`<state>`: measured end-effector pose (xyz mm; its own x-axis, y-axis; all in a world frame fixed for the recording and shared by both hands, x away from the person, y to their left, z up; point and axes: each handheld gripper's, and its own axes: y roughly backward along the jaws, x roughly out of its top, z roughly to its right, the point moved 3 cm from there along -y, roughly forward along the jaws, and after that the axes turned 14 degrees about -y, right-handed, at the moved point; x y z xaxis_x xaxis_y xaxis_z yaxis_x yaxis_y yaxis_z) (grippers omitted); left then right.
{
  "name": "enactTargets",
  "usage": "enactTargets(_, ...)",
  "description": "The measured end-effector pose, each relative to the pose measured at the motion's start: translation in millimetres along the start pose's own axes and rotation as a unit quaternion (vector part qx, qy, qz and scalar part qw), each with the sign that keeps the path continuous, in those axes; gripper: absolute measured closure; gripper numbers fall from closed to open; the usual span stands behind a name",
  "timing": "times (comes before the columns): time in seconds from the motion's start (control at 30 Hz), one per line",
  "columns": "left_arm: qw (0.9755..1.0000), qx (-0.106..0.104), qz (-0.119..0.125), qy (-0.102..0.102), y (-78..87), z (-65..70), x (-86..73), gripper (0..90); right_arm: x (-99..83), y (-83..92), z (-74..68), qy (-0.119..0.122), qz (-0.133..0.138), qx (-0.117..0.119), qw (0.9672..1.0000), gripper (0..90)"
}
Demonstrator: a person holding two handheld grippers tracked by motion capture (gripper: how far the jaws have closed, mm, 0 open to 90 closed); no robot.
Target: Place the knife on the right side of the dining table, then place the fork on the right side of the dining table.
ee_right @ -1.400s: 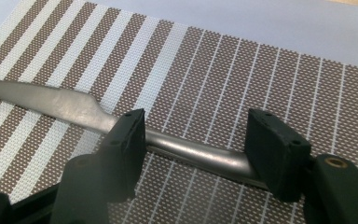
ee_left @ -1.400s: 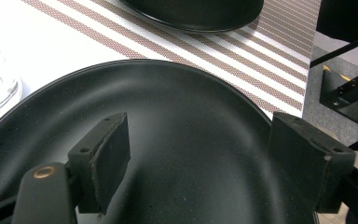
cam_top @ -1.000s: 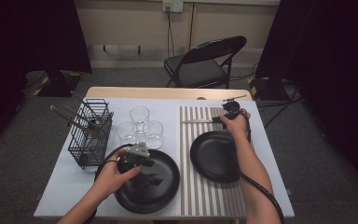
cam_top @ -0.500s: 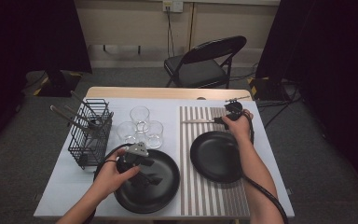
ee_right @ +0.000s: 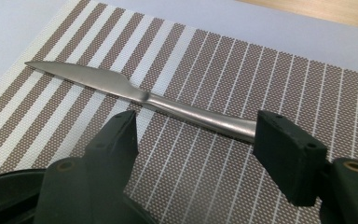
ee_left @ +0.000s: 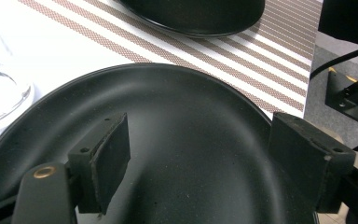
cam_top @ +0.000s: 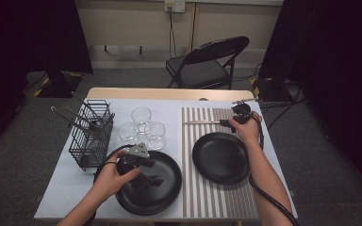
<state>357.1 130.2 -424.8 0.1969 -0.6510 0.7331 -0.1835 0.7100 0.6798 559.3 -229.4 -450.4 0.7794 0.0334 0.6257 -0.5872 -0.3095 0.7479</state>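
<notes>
A steel knife (ee_right: 135, 93) (cam_top: 200, 123) lies flat on the striped placemat (cam_top: 217, 197), just behind the right black plate (cam_top: 220, 157). My right gripper (ee_right: 203, 128) (cam_top: 225, 123) hovers at the handle end. Its jaws have just been opening and stand open, pressing on nothing. The handle's tip is hidden behind one jaw. My left gripper (ee_left: 200, 144) (cam_top: 148, 179) is open low over the left black plate (ee_left: 191, 107) (cam_top: 167, 193), with nothing between its pads.
A black wire rack (cam_top: 92, 136) holding several utensils stands at the table's left. Three clear glasses (cam_top: 141, 127) sit between it and the mat. A folding chair (cam_top: 207, 66) stands beyond the far edge.
My right hand has drawn back a little to the right and lifted slightly, leaving the knife lying on the mat. The left hand has stayed put.
</notes>
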Motion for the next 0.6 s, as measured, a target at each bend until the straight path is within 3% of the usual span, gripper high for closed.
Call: enactTargets(0.6, 0.9998, 0.016, 0.007, 0.009, 10.7, -3.5, -1.5, 20.6, -8.3, 27.3, -18.2, 0.017, 0.004, 0.017, 0.9997, 25.7)
